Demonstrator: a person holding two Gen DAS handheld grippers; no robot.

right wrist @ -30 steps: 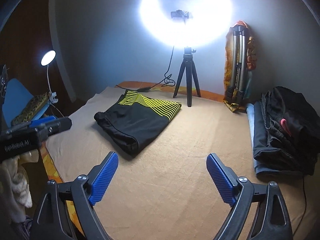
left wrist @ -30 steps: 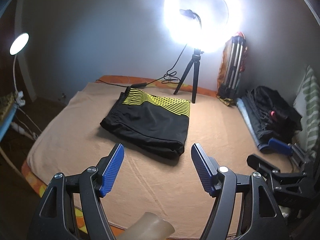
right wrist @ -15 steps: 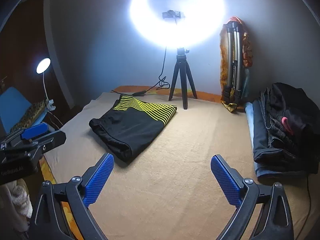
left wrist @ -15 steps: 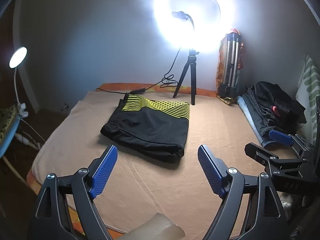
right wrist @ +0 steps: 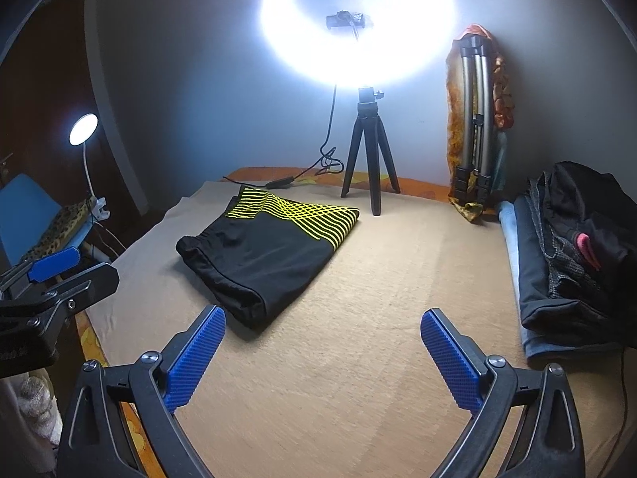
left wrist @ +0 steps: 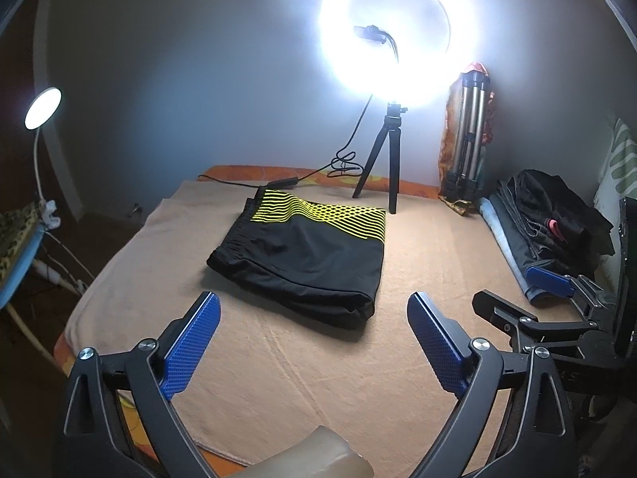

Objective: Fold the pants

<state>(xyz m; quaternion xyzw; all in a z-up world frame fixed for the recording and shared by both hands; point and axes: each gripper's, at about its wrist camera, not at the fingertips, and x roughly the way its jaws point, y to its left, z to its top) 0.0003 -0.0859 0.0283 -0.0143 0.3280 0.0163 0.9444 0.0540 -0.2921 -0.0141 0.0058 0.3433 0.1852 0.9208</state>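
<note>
Black pants with a yellow striped band [left wrist: 306, 255] lie folded in a flat rectangle on the tan blanket [left wrist: 318, 378]; they also show in the right wrist view [right wrist: 266, 255]. My left gripper [left wrist: 314, 318] is open and empty, held above the blanket just short of the pants' near edge. My right gripper [right wrist: 322, 330] is open and empty, to the right of the pants' near corner. The right gripper shows at the right edge of the left wrist view [left wrist: 541, 298], and the left gripper at the left edge of the right wrist view [right wrist: 59, 275].
A ring light on a small tripod [left wrist: 388, 151] stands at the far edge with its cable [left wrist: 342, 159]. A folded tripod [left wrist: 467, 139] leans on the wall. A pile of dark clothes [right wrist: 573, 247] lies along the right side. A desk lamp [left wrist: 42, 107] stands left.
Both grippers have pulled back and risen slightly from the pants, and both have opened wider. The pants have not moved.
</note>
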